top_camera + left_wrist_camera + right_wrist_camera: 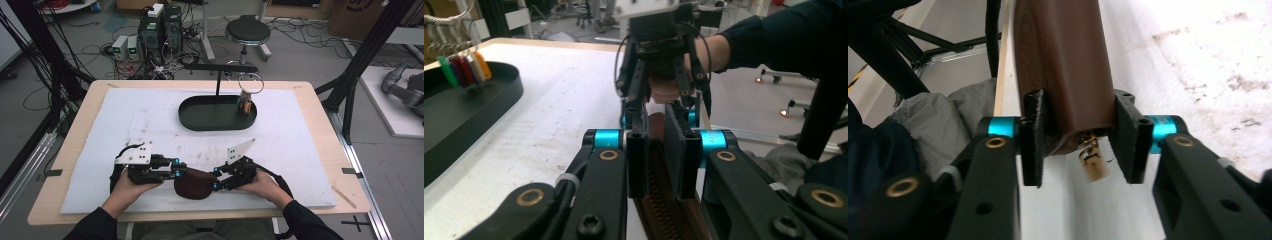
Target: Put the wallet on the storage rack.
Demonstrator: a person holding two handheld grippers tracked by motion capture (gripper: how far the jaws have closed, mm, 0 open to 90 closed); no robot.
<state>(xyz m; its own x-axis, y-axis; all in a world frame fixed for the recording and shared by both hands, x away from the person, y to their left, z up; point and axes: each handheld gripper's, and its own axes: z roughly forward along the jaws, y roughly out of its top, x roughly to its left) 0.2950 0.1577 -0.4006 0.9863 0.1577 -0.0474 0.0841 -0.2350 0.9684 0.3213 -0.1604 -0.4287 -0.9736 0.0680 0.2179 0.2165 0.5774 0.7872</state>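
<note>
Your left gripper (176,169) pinches the brown pouch (194,183) at the table's near edge; your right gripper (216,179) clamps its other end.

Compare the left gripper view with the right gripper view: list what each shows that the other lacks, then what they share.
Left gripper view alone: the left gripper shut on the zip edge of the brown pouch, the right gripper opposite it, the black tray and the coloured tags hanging over it.

Right gripper view alone: the right gripper's jaws around the pouch's end, and a small metal zip pull hanging between them.

Both: the pouch and the white mat.
</note>
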